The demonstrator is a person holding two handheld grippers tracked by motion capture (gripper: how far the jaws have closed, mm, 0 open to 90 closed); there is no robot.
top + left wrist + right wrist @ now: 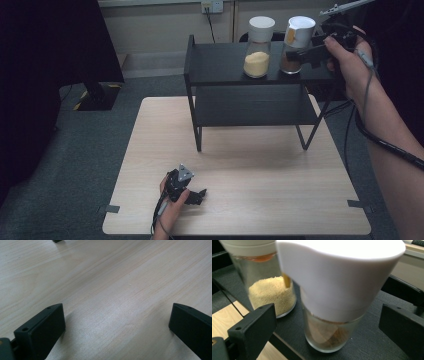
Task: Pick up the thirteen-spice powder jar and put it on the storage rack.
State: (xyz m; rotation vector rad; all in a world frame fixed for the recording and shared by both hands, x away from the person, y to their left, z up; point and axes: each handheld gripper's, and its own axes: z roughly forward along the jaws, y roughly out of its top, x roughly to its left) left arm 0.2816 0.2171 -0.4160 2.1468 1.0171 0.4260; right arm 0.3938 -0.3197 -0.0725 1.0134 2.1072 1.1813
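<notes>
Lid (337, 277) hides most of brown-filled jar (327, 336).

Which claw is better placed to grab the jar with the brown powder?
The right claw: it is up at the shelf, open on either side of the brown powder jar. The left claw rests open low on the table, far away.

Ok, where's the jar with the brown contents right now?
In the high view the brown-filled jar stands on the right end of the black shelf's top tier, just right of the yellow-filled jar, with the right tongs open around it.
</notes>
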